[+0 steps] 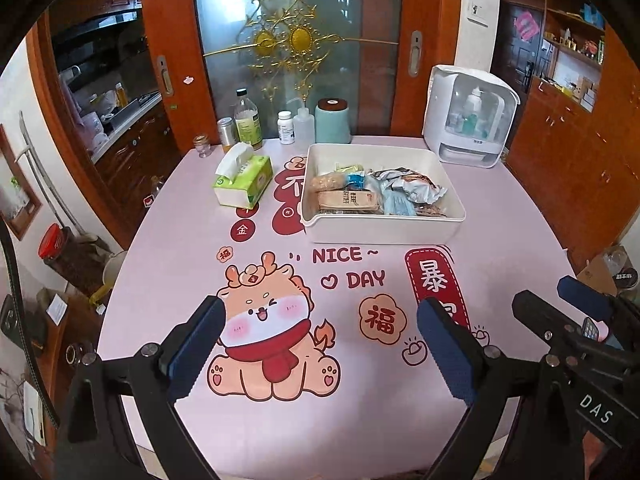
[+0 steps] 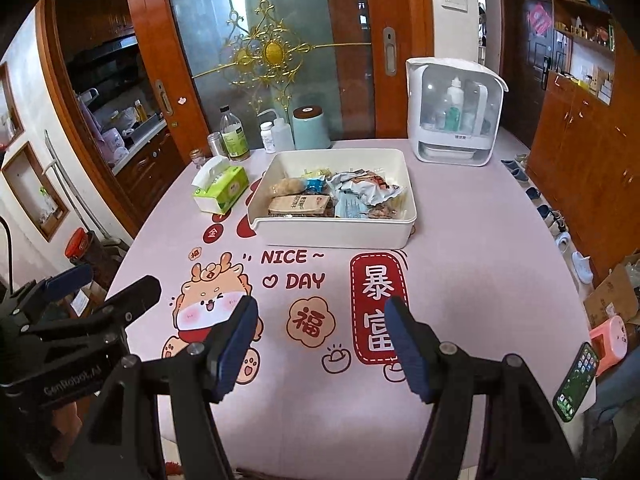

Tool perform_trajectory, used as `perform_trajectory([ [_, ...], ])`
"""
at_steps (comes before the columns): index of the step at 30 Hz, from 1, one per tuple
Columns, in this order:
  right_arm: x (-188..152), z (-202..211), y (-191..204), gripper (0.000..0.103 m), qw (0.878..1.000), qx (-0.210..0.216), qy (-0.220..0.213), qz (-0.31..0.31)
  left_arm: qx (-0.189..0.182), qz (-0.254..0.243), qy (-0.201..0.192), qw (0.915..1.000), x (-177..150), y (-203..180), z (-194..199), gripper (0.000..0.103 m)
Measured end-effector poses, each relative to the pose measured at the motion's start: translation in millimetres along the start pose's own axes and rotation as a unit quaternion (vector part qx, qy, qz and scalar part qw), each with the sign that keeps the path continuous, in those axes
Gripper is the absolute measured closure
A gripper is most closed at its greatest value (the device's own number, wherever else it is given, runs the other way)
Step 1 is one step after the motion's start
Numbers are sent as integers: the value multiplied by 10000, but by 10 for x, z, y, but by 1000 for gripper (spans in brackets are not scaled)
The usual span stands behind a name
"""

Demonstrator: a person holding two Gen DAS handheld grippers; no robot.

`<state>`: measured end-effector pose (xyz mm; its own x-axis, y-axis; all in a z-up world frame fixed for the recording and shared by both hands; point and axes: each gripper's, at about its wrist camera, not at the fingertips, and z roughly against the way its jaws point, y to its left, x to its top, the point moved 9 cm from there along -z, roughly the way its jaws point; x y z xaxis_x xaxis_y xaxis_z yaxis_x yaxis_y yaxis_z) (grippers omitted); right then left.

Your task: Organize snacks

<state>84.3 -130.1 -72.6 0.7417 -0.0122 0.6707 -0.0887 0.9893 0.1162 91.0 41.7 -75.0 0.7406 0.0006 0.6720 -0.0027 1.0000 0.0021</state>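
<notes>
A white bin stands on the pink printed table, holding several snack packets: a brown packet, a crumpled silver bag and a blue packet. My left gripper hovers open over the cartoon dragon print, well short of the bin, with nothing between its blue pads. My right gripper is also open and holds nothing, above the red and orange prints near the front edge. Each gripper shows at the side of the other's view.
A green tissue box lies left of the bin. Bottles, a jar and a teal canister line the far edge, with a white cabinet-style appliance at far right. A phone sits at the right.
</notes>
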Motion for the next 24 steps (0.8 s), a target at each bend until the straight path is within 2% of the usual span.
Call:
perform_trajectory([
  [24, -108, -69, -151, 36, 9995, 112, 266, -114, -19, -154, 216, 9996, -121, -206, -28, 7],
])
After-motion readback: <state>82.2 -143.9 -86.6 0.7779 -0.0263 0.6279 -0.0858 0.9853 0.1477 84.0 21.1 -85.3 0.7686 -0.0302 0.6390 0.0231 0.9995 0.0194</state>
